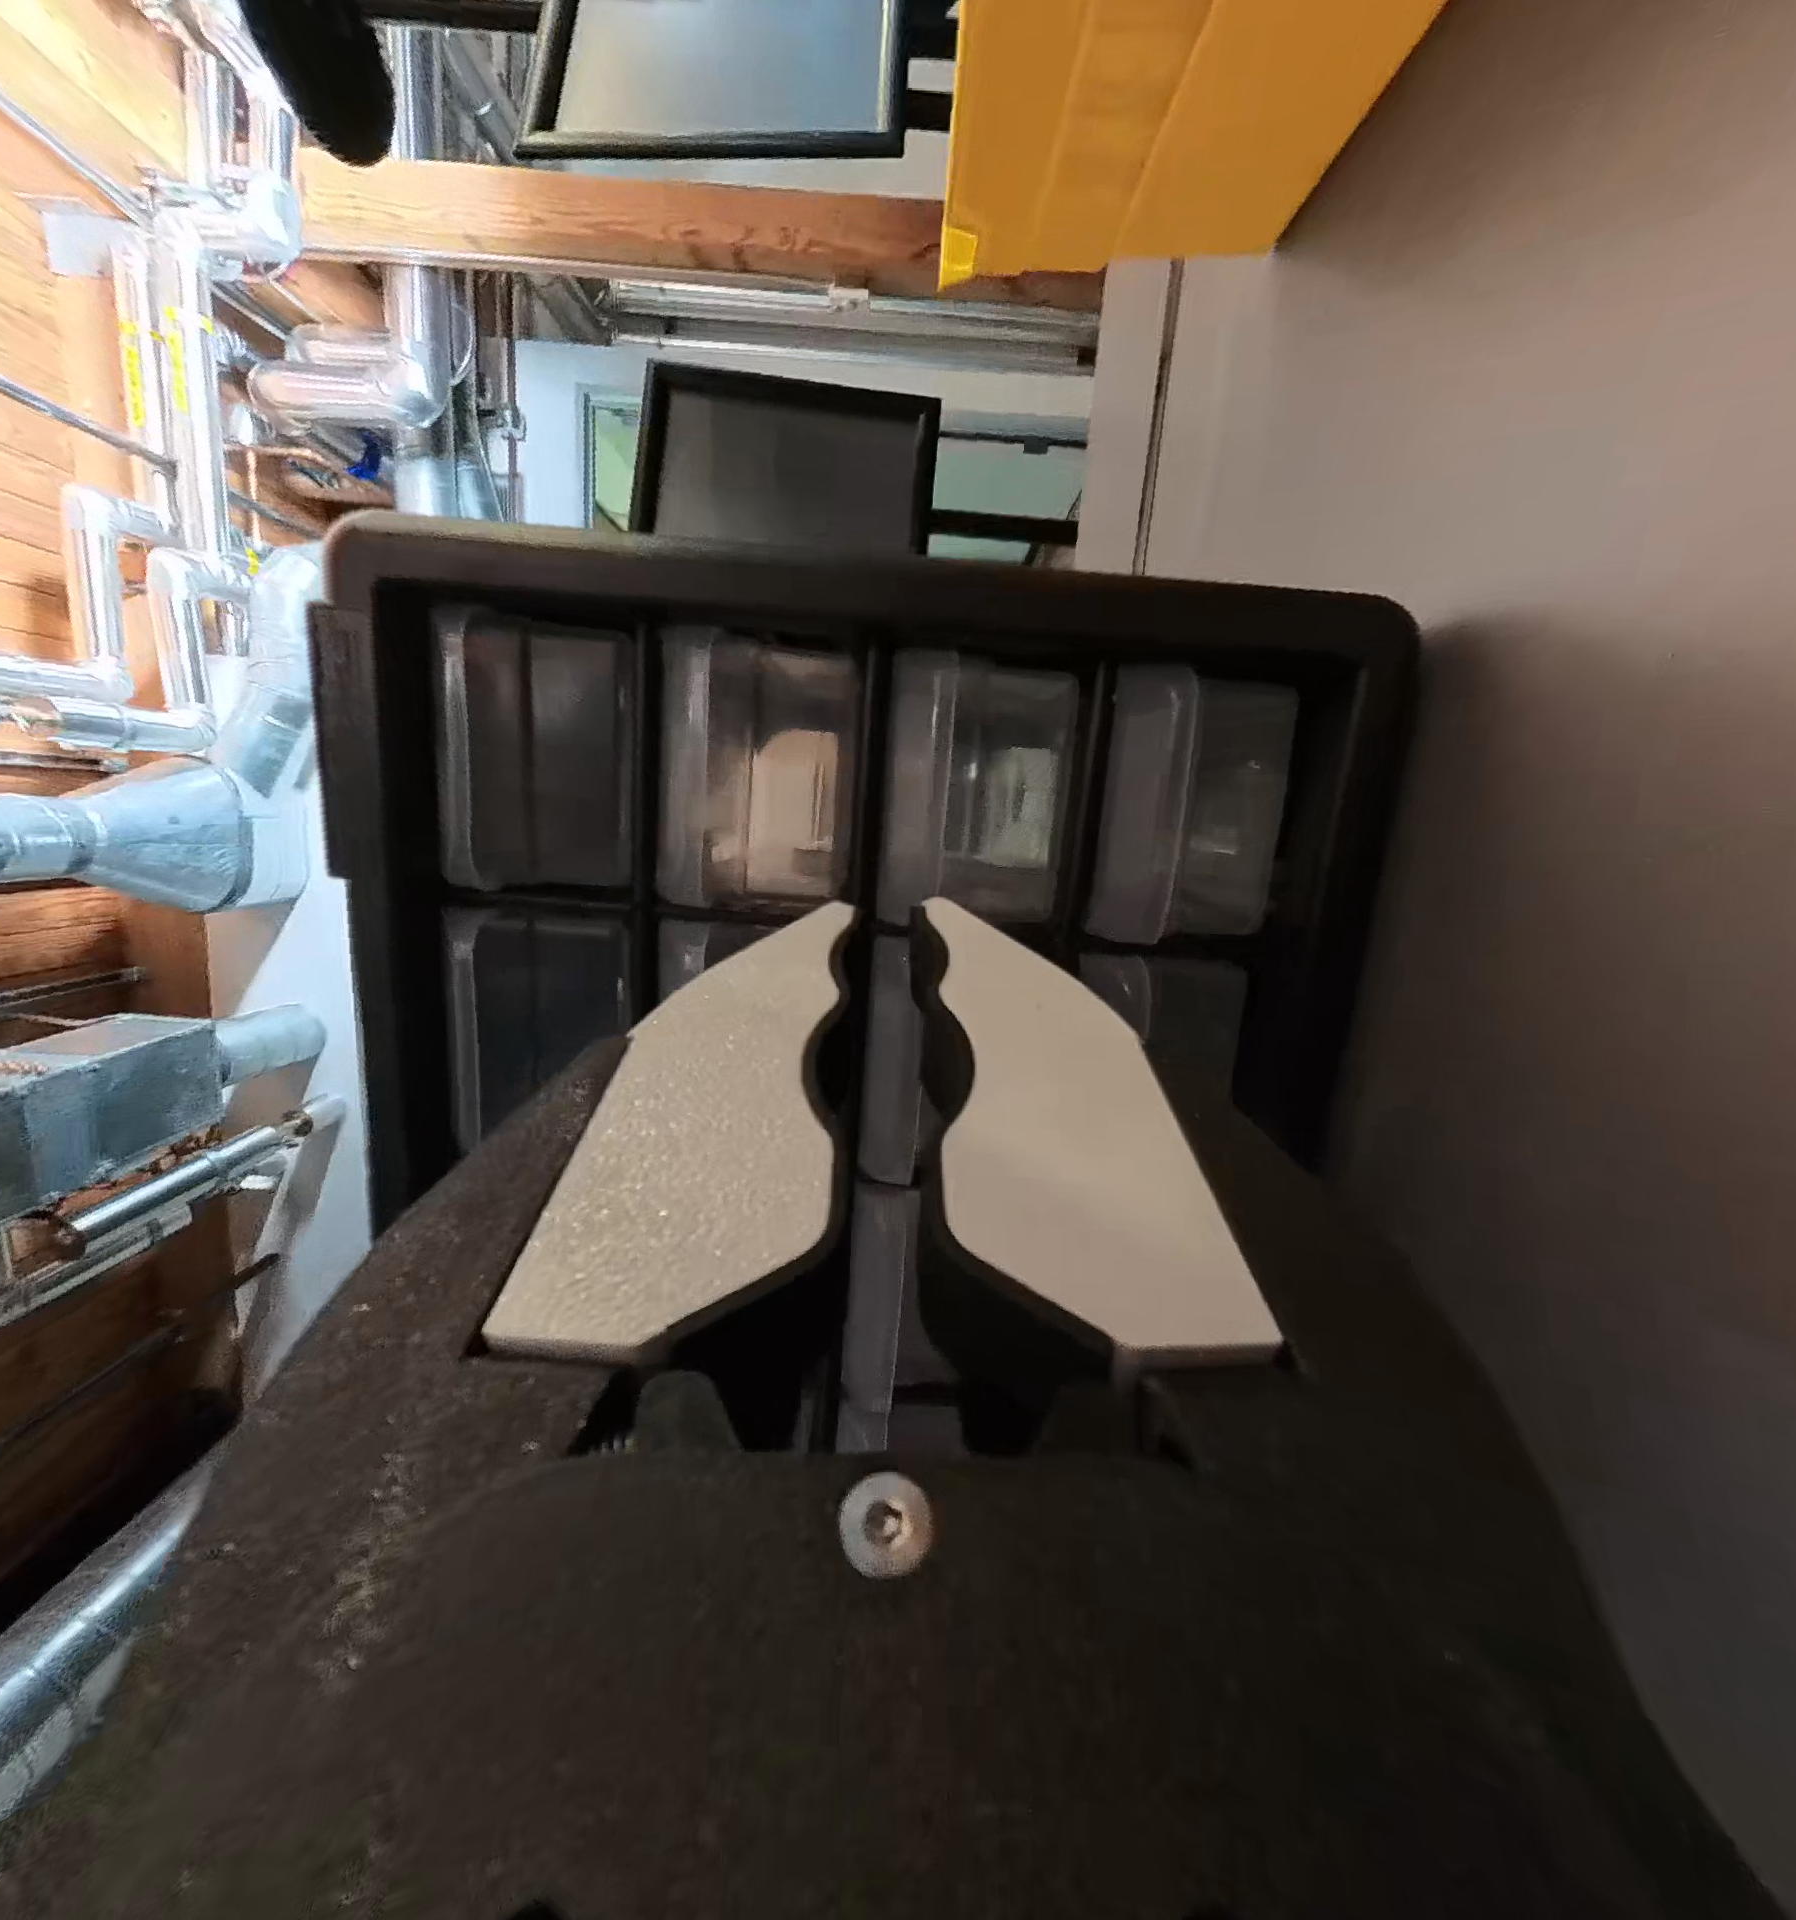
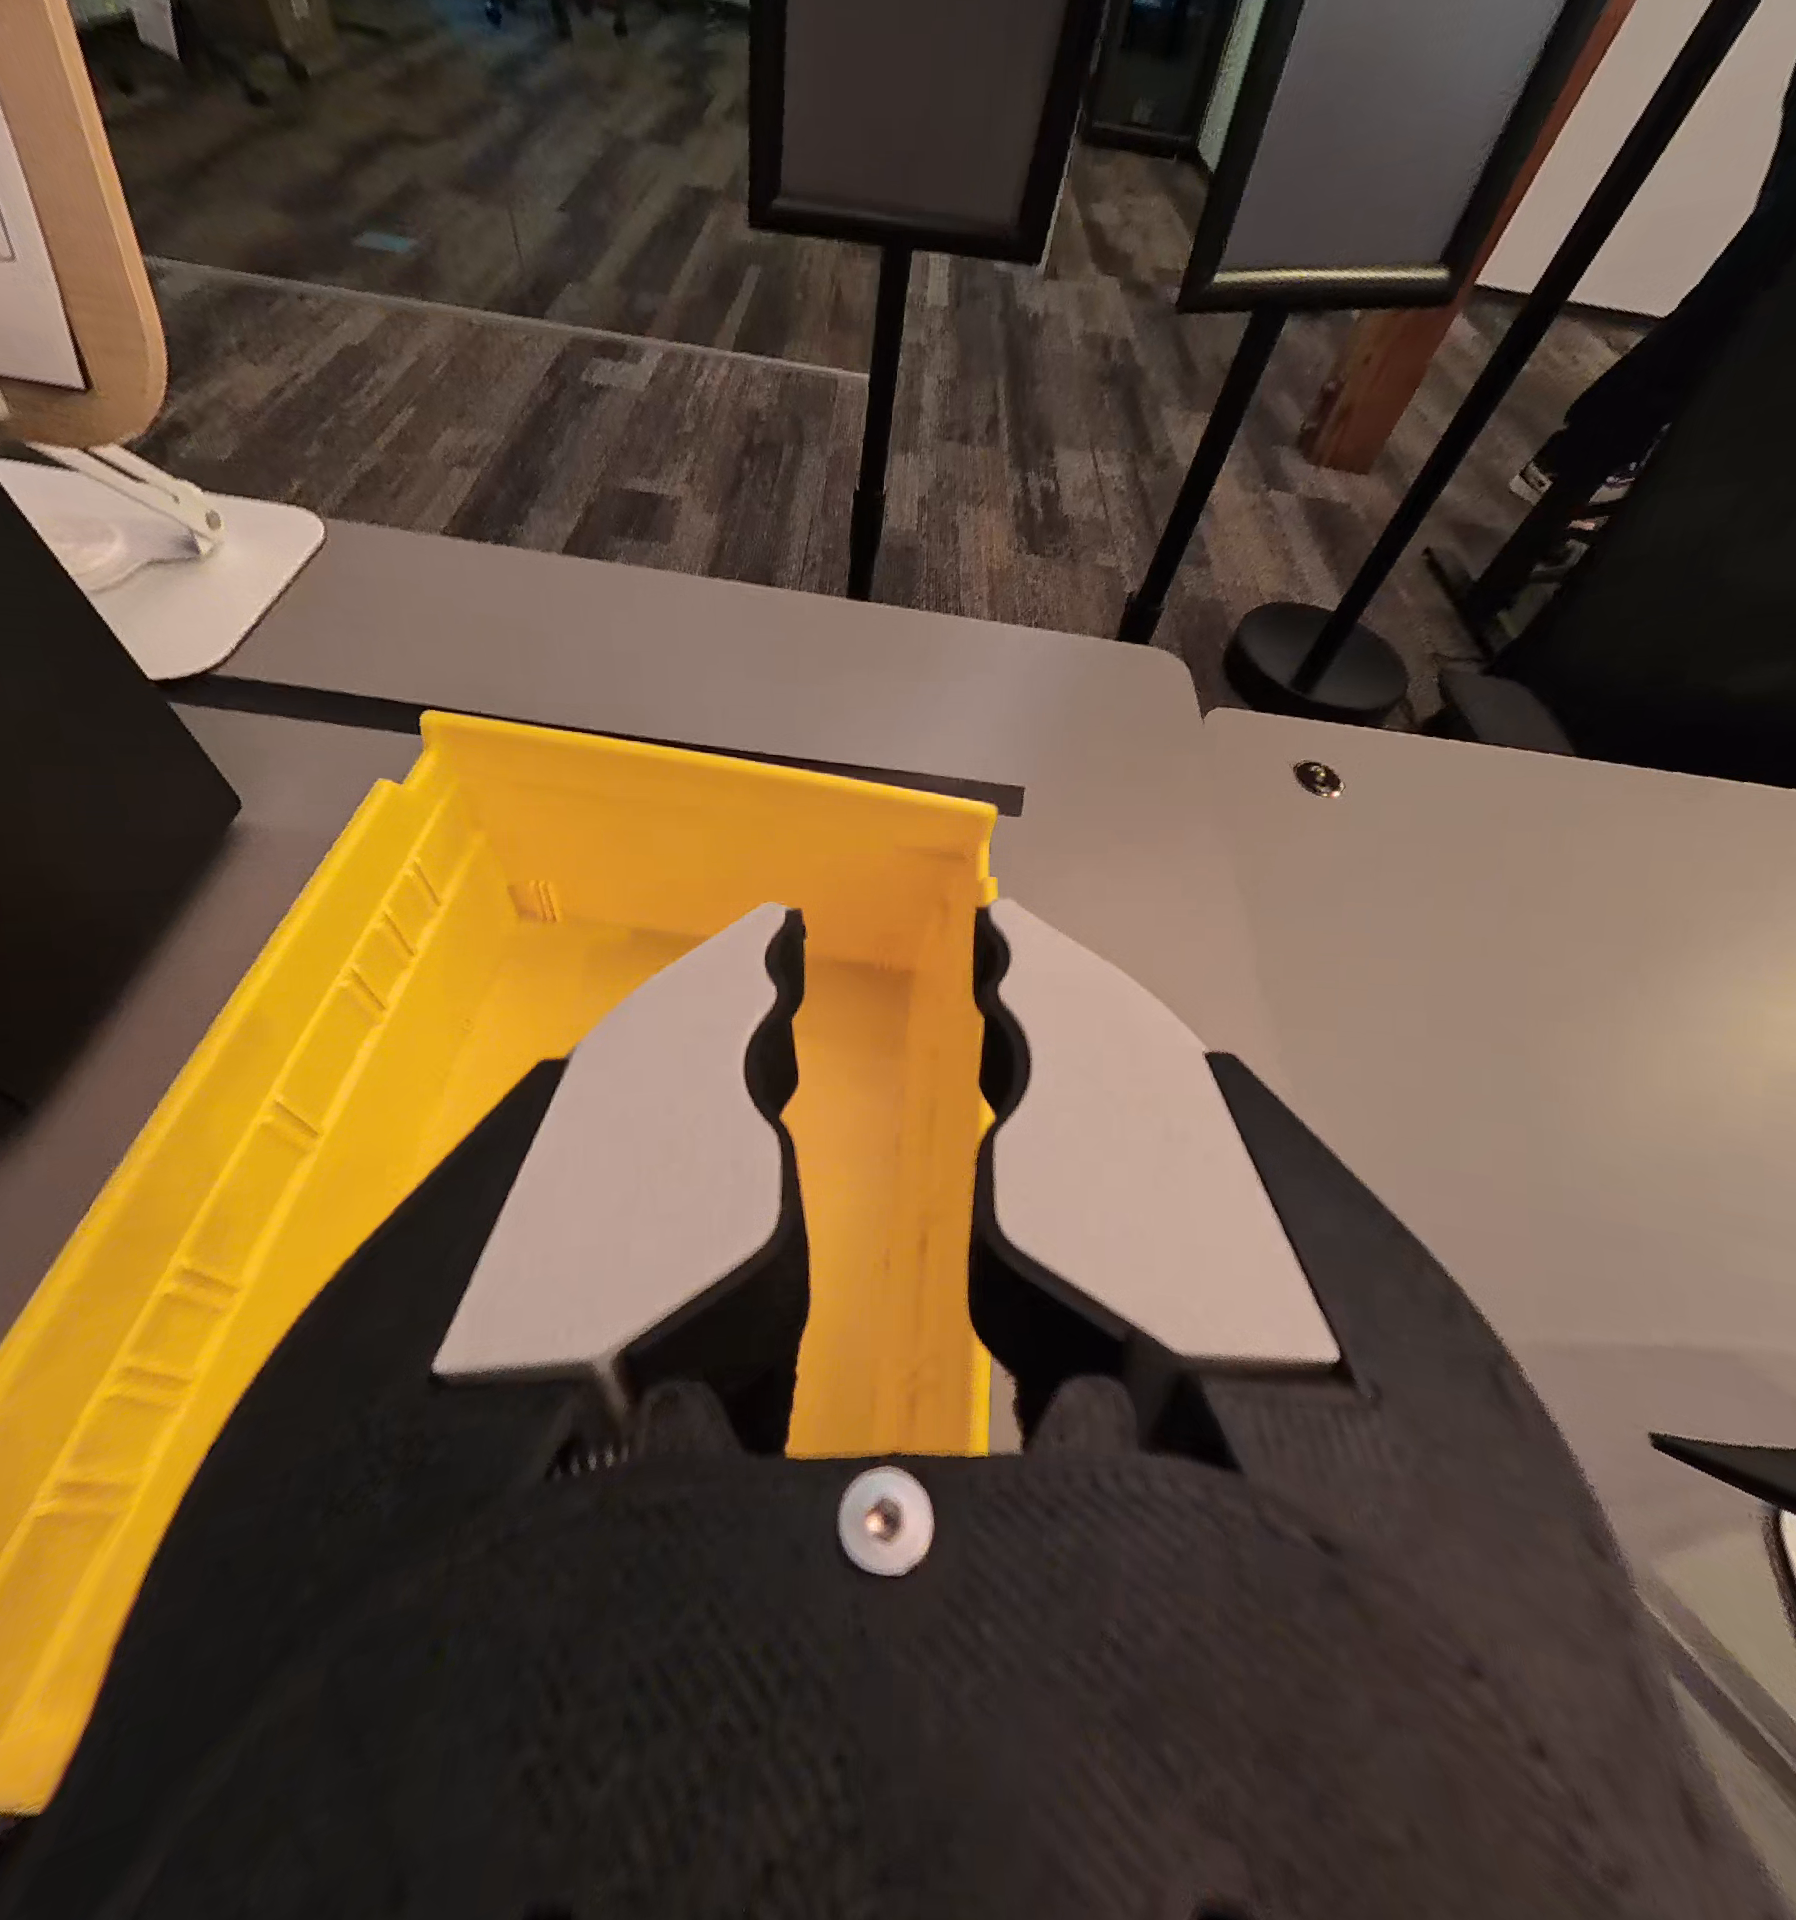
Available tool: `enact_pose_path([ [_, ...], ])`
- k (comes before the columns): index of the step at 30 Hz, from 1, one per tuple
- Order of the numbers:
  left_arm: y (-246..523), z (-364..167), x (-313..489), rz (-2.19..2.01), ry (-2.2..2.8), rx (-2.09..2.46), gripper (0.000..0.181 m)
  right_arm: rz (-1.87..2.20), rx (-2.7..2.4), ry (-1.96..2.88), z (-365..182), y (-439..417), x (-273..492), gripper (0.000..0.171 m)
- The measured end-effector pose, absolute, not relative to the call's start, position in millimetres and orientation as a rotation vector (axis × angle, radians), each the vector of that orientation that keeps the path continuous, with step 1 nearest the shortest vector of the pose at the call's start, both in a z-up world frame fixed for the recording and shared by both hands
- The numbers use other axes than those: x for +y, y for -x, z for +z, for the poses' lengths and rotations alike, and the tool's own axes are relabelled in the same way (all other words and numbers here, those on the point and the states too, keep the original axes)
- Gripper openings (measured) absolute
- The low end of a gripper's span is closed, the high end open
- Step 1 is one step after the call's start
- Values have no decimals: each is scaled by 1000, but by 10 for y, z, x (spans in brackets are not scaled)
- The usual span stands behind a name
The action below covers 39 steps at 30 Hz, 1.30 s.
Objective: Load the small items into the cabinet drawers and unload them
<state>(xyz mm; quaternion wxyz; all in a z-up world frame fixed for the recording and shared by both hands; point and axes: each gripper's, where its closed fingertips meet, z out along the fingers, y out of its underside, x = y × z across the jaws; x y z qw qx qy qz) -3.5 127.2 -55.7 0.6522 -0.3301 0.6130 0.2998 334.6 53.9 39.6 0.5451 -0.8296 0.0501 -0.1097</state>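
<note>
Left claw (image 1: 886,914): nearly closed; a grey drawer handle (image 1: 889,1049) sits in the narrow gap between the pads. Contact on both sides looks likely, but it cannot be confirmed.
Left view orientation: rolled sideways, so the table (image 1: 1600,1039) appears on the right.
Drawer in hand: judged to be one in the nearer row of the cabinet (image 1: 852,613); how far out it stands cannot be told.
Cabinet: black frame with clear plastic drawers (image 1: 759,769) in a grid, standing on the table just beyond the left claw.
Small items: none can be clearly made out in either view; the drawer contents are blurred.
Right claw (image 2: 889,920): partly open, holding nothing, hovering over the right-hand wall of the yellow bin (image 2: 250,1091).
Yellow bin: on the table; its visible floor is bare.
Beyond: sign stands (image 2: 904,135) on the floor past the table edge.
Step judged: pulling or pushing a drawer by its handle.
Method: keep the pads square on the handle, move straight along the drawer's run, and avoid twisting, which may jam the drawer or shift the cabinet.
</note>
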Motion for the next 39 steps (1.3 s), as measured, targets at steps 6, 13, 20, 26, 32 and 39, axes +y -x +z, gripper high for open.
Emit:
enact_pose_path([
  [6,-46,-561,1418,650,839,1372,8,-333,41,2092,202,-3261,632,32],
  [13,-51,-643,1392,571,902,1389,13,-354,-14,2120,182,-3148,727,32],
  [20,96,-362,1236,224,1206,1224,20,-407,-45,2065,357,-3058,746,32],
  [26,195,-209,1217,82,1326,1139,21,-427,-59,2017,489,-2989,744,33],
  [32,524,326,1306,191,1225,1052,19,-474,16,2035,415,-3156,717,40],
  [39,1780,1151,1769,-36,1539,745,51,-372,238,2238,-134,-3687,293,48],
])
